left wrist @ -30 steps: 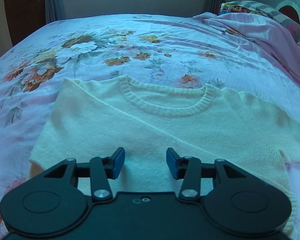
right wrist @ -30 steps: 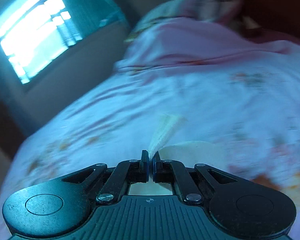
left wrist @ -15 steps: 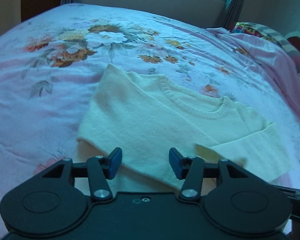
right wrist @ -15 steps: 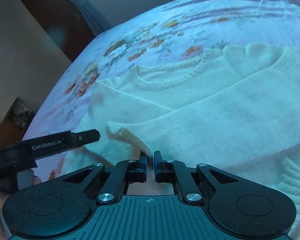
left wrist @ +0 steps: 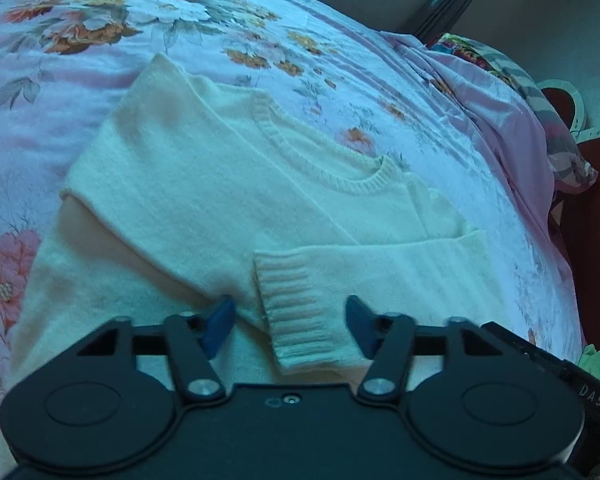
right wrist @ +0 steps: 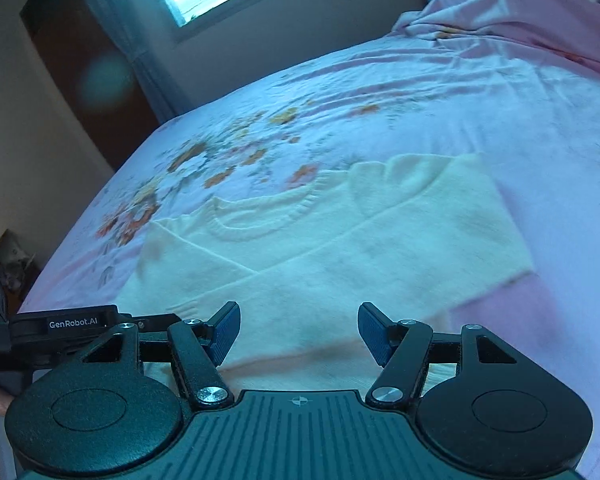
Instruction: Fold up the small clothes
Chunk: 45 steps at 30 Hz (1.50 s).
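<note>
Left wrist: sweater (left wrist: pixel 228 184) flat, neckline away, sleeve (left wrist: pixel 380 276) folded crosswise.

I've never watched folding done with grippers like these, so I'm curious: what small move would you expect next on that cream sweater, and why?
Probably reach for the sweater's bottom edge to fold it up toward the collar. Both sleeves already lie across the body, the ribbed cuff resting between the left gripper's open jaws. The right gripper's jaws have just opened and hold nothing.
</note>
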Tool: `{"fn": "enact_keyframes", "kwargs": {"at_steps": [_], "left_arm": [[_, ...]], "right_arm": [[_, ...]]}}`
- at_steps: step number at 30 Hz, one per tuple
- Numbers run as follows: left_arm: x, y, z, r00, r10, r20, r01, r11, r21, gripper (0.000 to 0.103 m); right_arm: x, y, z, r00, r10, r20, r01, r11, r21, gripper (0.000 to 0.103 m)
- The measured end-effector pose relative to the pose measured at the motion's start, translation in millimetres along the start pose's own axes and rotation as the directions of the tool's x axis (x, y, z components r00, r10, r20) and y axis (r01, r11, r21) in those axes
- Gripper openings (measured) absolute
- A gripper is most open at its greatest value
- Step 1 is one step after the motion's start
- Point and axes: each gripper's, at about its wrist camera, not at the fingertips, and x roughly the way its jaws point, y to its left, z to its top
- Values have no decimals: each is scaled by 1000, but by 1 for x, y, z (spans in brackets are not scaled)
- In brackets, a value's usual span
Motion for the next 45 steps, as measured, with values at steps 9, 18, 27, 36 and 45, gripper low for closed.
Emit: {"fn": "enact_keyframes", "kwargs": {"at_steps": [9,18,27,36,45], "left_arm": [[-26,-28,3,975,139,172,-163,977,135,43],[26,-23,9,991,114,66,-124,976,180,22],[-35,-27,15,972,-20,233,-13,991,136,5],[-74,37,-1,974,72,215,-74,997,1,5],[-54,64,-2,981,104,165,-92,993,-80,5]], "right_arm": [[-16,-24,-2,999,-20,38,18,998,57,65],[-14,-31,-4,999,-39,34,36,996,87,65],[-25,-46,7,985,-133,108,121,986,114,65],[-11,-36,24,984,-137,117,128,988,88,65],[39,-10,33,985,-157,73,158,987,-5,65]]}}
